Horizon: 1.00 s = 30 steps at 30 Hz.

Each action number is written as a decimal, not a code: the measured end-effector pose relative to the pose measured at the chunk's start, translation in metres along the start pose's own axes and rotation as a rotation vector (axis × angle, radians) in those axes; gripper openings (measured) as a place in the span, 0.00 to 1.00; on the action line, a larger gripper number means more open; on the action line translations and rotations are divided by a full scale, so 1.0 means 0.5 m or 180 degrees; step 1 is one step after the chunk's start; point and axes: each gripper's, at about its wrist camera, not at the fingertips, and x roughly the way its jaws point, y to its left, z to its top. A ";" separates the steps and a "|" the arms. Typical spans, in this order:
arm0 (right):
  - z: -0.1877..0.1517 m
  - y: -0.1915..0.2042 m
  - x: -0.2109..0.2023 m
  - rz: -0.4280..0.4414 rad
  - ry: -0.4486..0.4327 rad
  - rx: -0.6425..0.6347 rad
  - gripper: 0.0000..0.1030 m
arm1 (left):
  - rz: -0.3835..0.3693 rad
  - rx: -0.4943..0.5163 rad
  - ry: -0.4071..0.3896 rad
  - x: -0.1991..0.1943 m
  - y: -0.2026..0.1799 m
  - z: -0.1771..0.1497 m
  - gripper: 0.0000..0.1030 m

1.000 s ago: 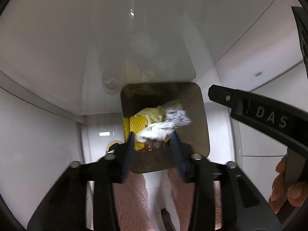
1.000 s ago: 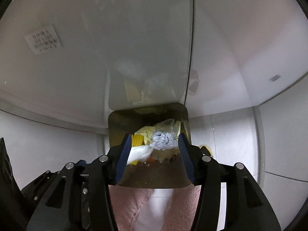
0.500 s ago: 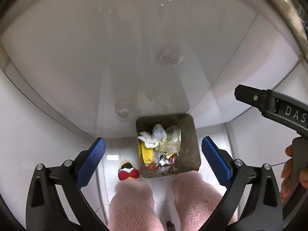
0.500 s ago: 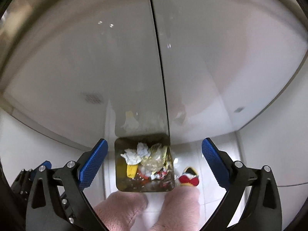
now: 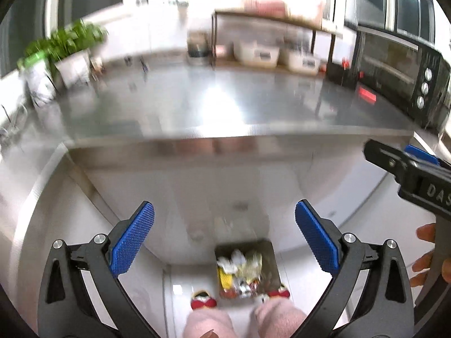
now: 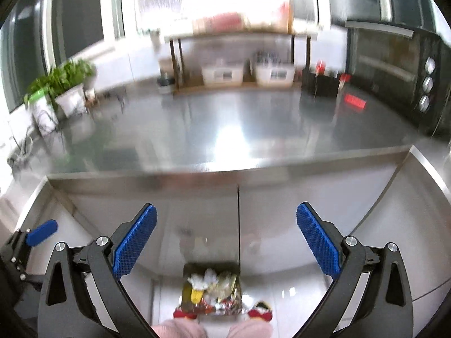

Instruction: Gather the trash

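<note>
White "DAS" on right hand-held gripper (image 5: 422, 180)

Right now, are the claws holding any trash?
No. The left claw and the right claw are both open and empty. The trash sits in the bin on the floor.

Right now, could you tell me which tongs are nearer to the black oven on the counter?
Right. The right tongs, open, are off the counter edge on the side of the black oven; the left tongs, also open, are beside them, farther away.
</note>
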 end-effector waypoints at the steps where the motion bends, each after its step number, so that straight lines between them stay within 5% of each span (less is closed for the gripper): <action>1: 0.016 0.002 -0.023 -0.0010 -0.0083 -0.0007 0.97 | 0.0064 -0.0014 -0.0090 -0.026 0.001 0.023 0.92; 9: 0.110 0.023 -0.143 -0.0074 -0.0610 -0.0037 0.97 | 0.0305 0.0032 -0.0597 -0.157 0.023 0.150 0.92; 13: 0.131 0.028 -0.176 -0.0129 -0.0730 -0.0039 0.97 | 0.0211 -0.0038 -0.0734 -0.203 0.039 0.181 0.92; 30: 0.148 0.061 -0.269 -0.0071 -0.0987 -0.0022 0.97 | 0.0113 -0.0080 -0.0885 -0.276 0.057 0.182 0.92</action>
